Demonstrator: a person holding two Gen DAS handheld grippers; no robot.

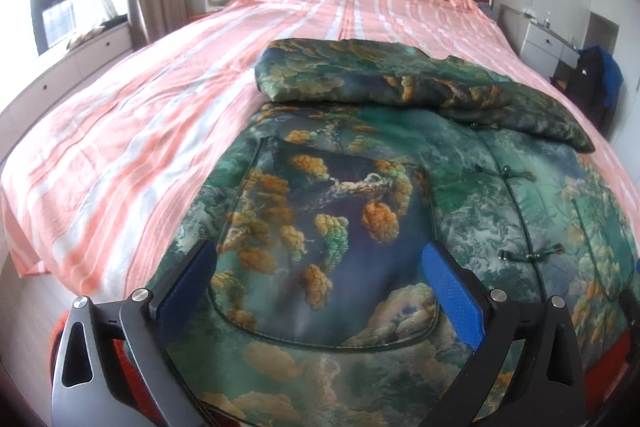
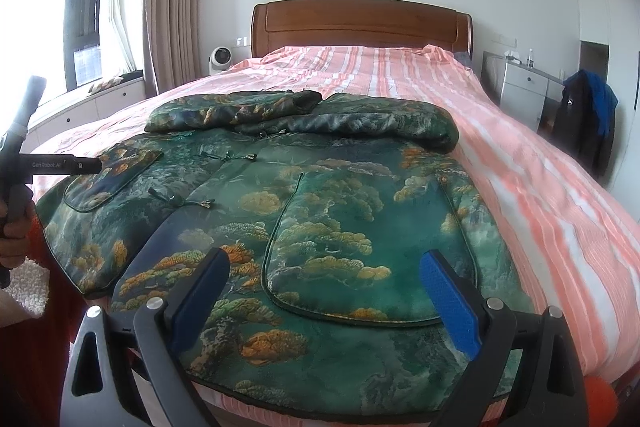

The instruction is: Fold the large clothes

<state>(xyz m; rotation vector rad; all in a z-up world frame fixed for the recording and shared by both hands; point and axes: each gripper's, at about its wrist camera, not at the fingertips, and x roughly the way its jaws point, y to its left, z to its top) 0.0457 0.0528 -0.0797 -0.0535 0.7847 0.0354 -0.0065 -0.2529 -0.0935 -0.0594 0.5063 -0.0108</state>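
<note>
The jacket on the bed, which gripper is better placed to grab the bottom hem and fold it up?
Right, probably. The right gripper hangs open above the jacket with the hem showing just below its fingers. The left gripper is open too, but its view shows little hem.

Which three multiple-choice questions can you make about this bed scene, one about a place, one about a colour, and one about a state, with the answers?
1. Where do the jacket's sleeves lie?
A. Hanging off the foot of the bed
B. Folded across its upper part
C. Spread straight out to both sides

2. What colour are the pads on the jaws?
A. Blue
B. Yellow
C. White

3. How do the jaws of both grippers stand?
A. Shut on the hem
B. Open, holding nothing
C. Shut on a sleeve

Answers:
1 B: the sleeves lie crossed over the jacket near its collar end, on the striped bed.
2 A: the pads are blue in both views.
3 B: the left gripper and the right gripper stand wide open above the fabric.
</note>
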